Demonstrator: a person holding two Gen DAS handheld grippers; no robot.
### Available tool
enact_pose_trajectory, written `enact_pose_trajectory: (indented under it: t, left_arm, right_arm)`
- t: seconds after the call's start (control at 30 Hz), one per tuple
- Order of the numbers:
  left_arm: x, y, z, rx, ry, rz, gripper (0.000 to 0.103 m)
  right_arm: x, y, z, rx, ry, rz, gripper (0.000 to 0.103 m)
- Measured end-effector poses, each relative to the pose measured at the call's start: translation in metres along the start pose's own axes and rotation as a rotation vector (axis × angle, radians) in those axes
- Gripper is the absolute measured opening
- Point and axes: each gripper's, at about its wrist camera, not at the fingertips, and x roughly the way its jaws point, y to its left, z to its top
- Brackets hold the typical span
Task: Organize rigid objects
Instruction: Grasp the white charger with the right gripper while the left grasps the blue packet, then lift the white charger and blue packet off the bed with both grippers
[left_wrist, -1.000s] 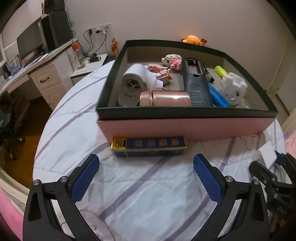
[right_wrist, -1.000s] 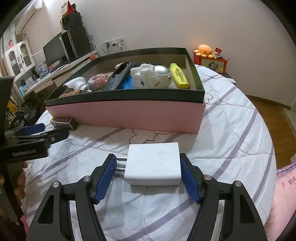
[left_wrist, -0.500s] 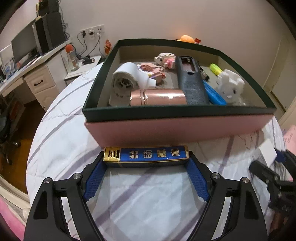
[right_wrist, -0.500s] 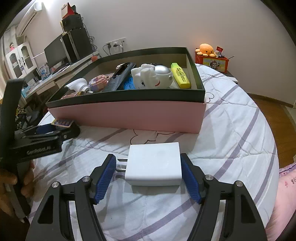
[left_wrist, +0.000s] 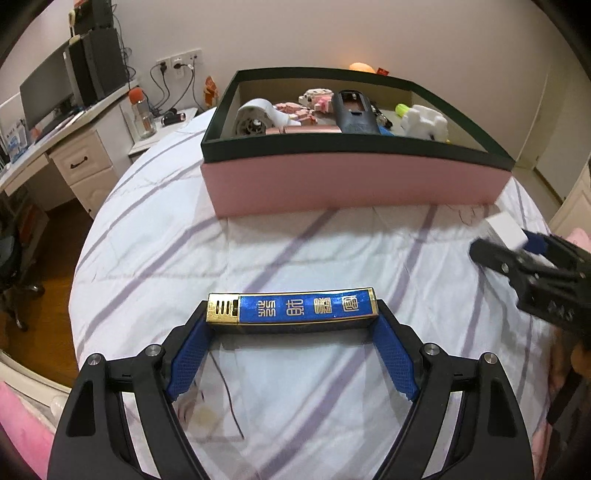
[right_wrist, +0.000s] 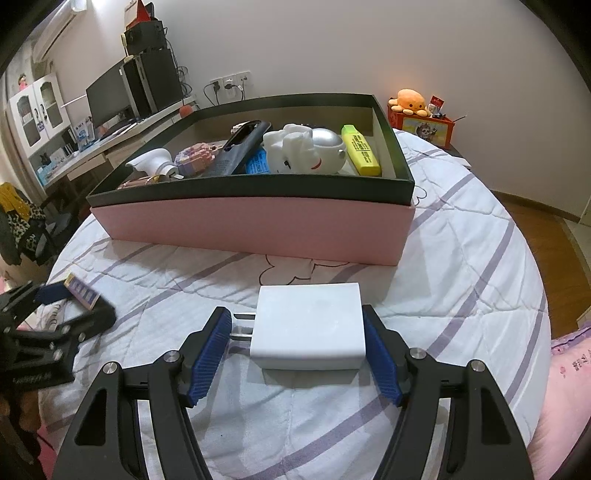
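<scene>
You are working over a round bed (left_wrist: 303, 251) under a white sheet with purple stripes. On it, toward the wall, sits the pink box (right_wrist: 255, 229) with its dark green rim. It already holds a white astronaut figure (right_wrist: 306, 151), a black remote (right_wrist: 240, 147), a white hair-dryer-shaped thing (left_wrist: 255, 118), a yellow highlighter (right_wrist: 360, 149) and a pink block toy (left_wrist: 314, 103).

Your left gripper (left_wrist: 291, 332) grips the blue and gold lighter (left_wrist: 291, 309) by its two ends, the blue pads pressed against them, in front of the box and well apart from it.

Your right gripper (right_wrist: 297, 339) is clamped on the white plug-in charger (right_wrist: 308, 325): one pad lies on its flat side, the other against the tips of its metal prongs (right_wrist: 242, 326). The charger is in front of the box, near its pink wall.
</scene>
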Motion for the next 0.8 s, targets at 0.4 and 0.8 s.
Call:
enact_pose_trajectory:
  t: [0.4, 0.8]
  left_arm:
    - [-0.013, -0.008, -0.020, 0.008, -0.020, -0.016, 0.089]
    - [-0.013, -0.011, -0.018, 0.010, -0.053, 0.001, 0.084]
  right_arm:
    - [-0.015, 0.004, -0.018, -0.017, -0.007, -0.036, 0.072]
    - [-0.015, 0.006, -0.019, -0.031, -0.006, -0.058, 0.071]
